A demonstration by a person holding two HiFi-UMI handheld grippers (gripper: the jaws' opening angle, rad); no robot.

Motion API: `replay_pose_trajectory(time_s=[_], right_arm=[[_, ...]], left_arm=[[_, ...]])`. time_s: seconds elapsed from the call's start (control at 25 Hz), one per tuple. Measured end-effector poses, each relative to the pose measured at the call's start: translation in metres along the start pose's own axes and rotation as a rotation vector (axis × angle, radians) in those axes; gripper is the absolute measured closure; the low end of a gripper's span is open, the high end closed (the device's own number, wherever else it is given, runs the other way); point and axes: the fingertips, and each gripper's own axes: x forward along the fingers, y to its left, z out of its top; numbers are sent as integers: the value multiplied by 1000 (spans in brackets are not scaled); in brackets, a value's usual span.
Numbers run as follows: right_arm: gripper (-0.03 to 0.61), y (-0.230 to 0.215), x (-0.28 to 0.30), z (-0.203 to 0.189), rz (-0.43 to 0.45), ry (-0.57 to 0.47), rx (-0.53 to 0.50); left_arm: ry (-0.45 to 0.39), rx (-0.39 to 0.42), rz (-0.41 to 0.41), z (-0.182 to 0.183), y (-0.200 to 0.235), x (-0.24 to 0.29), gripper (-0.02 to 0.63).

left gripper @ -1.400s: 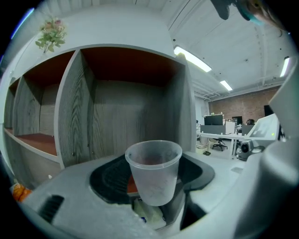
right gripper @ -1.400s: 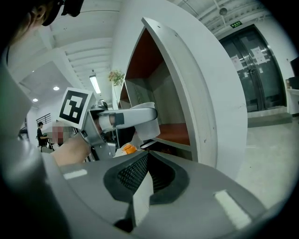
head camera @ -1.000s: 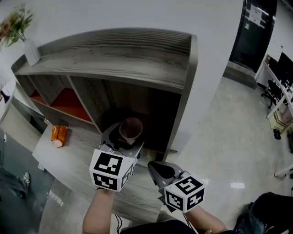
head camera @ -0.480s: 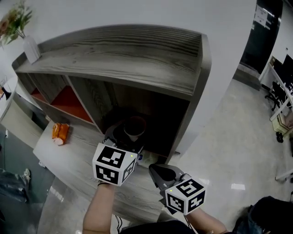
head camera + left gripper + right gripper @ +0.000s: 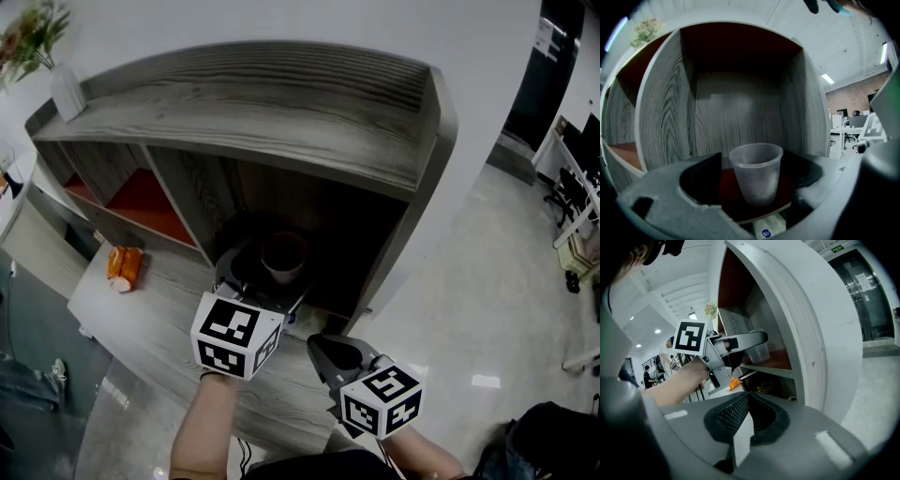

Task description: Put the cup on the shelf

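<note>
Clear plastic cup (image 5: pixel 756 173) stands upright on the shelf (image 5: pixel 665 108) floor, centred btwn your L gripper's (image 5: pixel 270 277) jaws, which just spread wide, pads off it. R gripper (image 5: pixel 748 417) is farther off, jaws pressed together, empty.

A grey wood-grain shelf (image 5: pixel 281 103) carries a clear plastic cup (image 5: pixel 756 173), which stands upright on the red board (image 5: pixel 726 190) of the right-hand compartment. Left of the cup and lower, an orange packet (image 5: pixel 123 268) lies on the grey ledge (image 5: pixel 150 323). Above the cup and far to its left, a white vase (image 5: pixel 66 94) of flowers stands on the shelf's top.
</note>
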Motion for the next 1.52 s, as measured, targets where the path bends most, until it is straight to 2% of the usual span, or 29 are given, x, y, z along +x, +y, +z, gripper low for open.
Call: replay_pose_trajectory(time_s=[0.24,0.36,0.6,0.88,1.16,1.52], right_arm=[[580,9,-1,-3,-13,-5,-3],[580,13,-2,-5,-22,-12,-4],[580,23,-6,-10,-42,-23,-5],[580,41,-9,-19,-53,-29,-7],[580,51,-12,-25,-68,-40,-11],[580,62,-15,-33,-78,-49,-24]], left_arm=[[-76,-57,29,6,8,-29,192],[-96,-84,34,2,6,-48,206],[-125,-171,-9,-9,-10,-90,342],[-85,-232,-64,-39,-37,-119,435],[-55,-257,-111,-59,-60,-139,521],[1,-295,-118,-89,-84,-154,584]])
